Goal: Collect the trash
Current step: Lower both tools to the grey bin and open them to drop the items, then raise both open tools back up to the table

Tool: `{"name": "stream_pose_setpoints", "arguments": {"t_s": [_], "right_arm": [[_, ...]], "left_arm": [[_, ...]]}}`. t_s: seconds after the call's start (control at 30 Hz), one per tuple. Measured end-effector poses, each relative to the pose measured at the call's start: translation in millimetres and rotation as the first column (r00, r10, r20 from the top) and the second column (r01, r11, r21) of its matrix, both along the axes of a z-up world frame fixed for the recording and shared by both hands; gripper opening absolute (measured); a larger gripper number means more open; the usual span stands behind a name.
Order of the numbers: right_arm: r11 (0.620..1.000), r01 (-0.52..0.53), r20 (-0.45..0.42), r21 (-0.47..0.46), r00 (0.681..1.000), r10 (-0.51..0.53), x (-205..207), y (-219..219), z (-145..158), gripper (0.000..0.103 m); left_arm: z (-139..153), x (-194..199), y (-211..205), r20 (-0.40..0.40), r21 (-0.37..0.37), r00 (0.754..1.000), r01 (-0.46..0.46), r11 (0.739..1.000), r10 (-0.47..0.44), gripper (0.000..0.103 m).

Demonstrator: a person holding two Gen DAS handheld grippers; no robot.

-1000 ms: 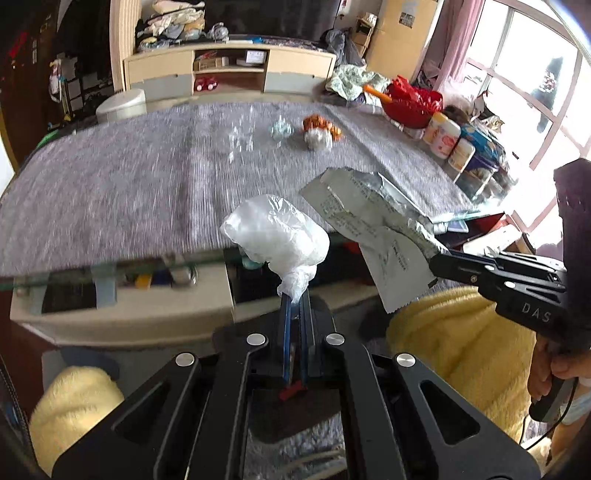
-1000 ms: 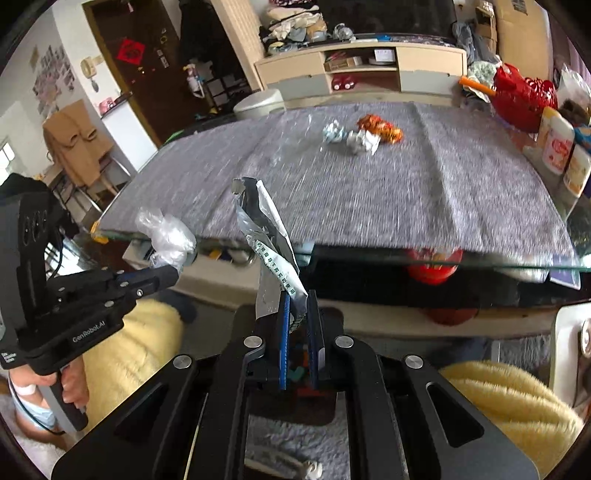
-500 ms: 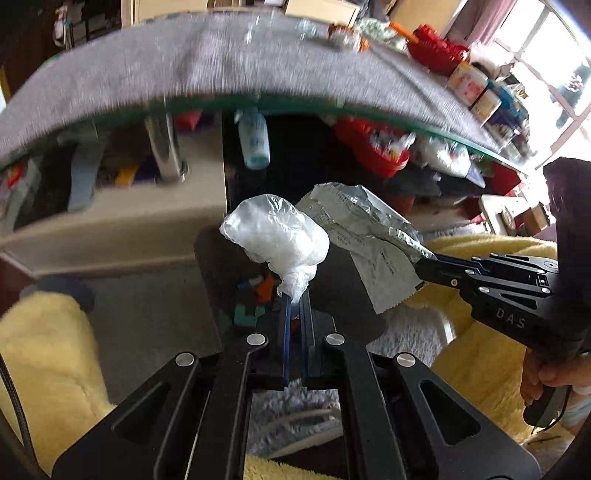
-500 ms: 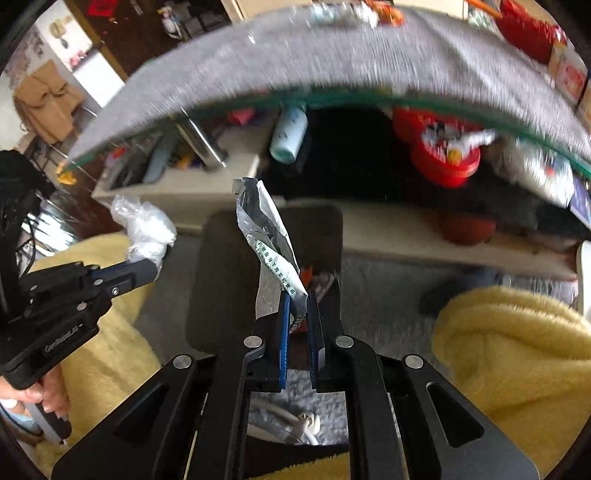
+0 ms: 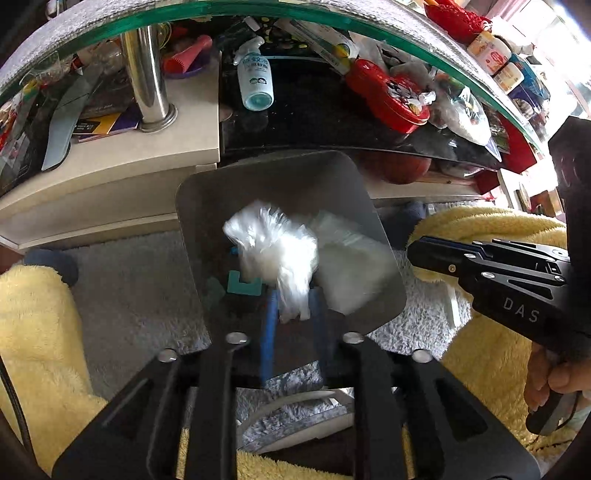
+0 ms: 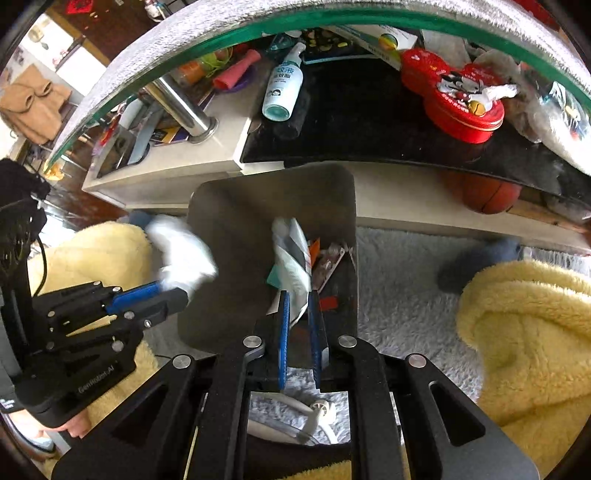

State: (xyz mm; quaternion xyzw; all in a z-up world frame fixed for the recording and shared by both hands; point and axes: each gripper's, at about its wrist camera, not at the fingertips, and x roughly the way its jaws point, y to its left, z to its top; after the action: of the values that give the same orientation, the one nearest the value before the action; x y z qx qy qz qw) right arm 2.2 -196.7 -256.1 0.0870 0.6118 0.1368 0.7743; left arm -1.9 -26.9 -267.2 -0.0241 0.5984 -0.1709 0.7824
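A dark grey bin (image 5: 207, 206) stands on the rug below the table; it also shows in the right wrist view (image 6: 229, 206) with scraps inside. My left gripper (image 5: 293, 295) is open over the bin, and a blurred white plastic bag (image 5: 273, 254) is loose between its blue fingers. The bag shows in the right wrist view (image 6: 183, 254) too. My right gripper (image 6: 297, 299) is open over the bin, and a silver paper wrapper (image 6: 291, 258) is slipping out of it. The wrapper shows blurred in the left wrist view (image 5: 351, 266).
A glass table edge (image 5: 258, 14) with a grey cloth arches above. The shelf below holds a spray bottle (image 5: 255, 81), a red tin (image 5: 391, 99) and clutter. A chrome leg (image 5: 147, 81) stands at the left. Yellow fleece (image 6: 524, 332) lies on both sides of the rug.
Both grippers lowered from table height to above the bin. Both have opened, and the plastic bag and the wrapper are dropping from them.
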Motion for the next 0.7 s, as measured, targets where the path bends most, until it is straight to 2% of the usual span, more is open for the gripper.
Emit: {"name": "stream_pose_setpoints", "arguments": {"t_s": [0.07,0.13,0.2,0.27,0.3,0.5,0.6,0.7], "right_arm": [[1.0,0.013,0.005,-0.002,1.0,-0.012,2,-2,1,0.022],[1.0,0.028,0.019,-0.003,0.999,-0.028,3,-5,4,0.057],[0.999,0.044,0.045,-0.016,0.998,-0.043,6,-9,9,0.059],[0.997,0.067,0.064,-0.022,0.996,-0.066,9,-14,15,0.068],[0.997,0.077,0.073,-0.027,0.995,-0.075,10,-16,17,0.078],[0.995,0.1,0.121,-0.02,0.988,-0.097,19,-28,39,0.092],[0.994,0.108,0.148,-0.007,0.983,-0.106,27,-34,57,0.094],[0.992,0.125,0.208,-0.001,0.97,-0.122,39,-42,82,0.094]], "left_arm": [[2,2,2,0.006,0.003,1.0,-0.008,1.0,0.008,0.034],[3,4,4,0.011,0.004,1.0,-0.019,1.0,0.019,0.044],[5,6,7,0.01,0.002,0.999,-0.033,0.999,0.033,0.054],[7,8,9,0.011,0.002,0.999,-0.037,0.999,0.037,0.06],[8,9,9,0.016,0.007,0.999,-0.039,0.999,0.039,0.067],[32,17,15,0.082,0.047,0.996,-0.046,0.998,0.043,0.09],[49,24,18,0.124,0.05,0.991,-0.049,0.998,0.042,0.095],[67,33,20,0.157,0.045,0.987,-0.052,0.998,0.044,0.095]]}}
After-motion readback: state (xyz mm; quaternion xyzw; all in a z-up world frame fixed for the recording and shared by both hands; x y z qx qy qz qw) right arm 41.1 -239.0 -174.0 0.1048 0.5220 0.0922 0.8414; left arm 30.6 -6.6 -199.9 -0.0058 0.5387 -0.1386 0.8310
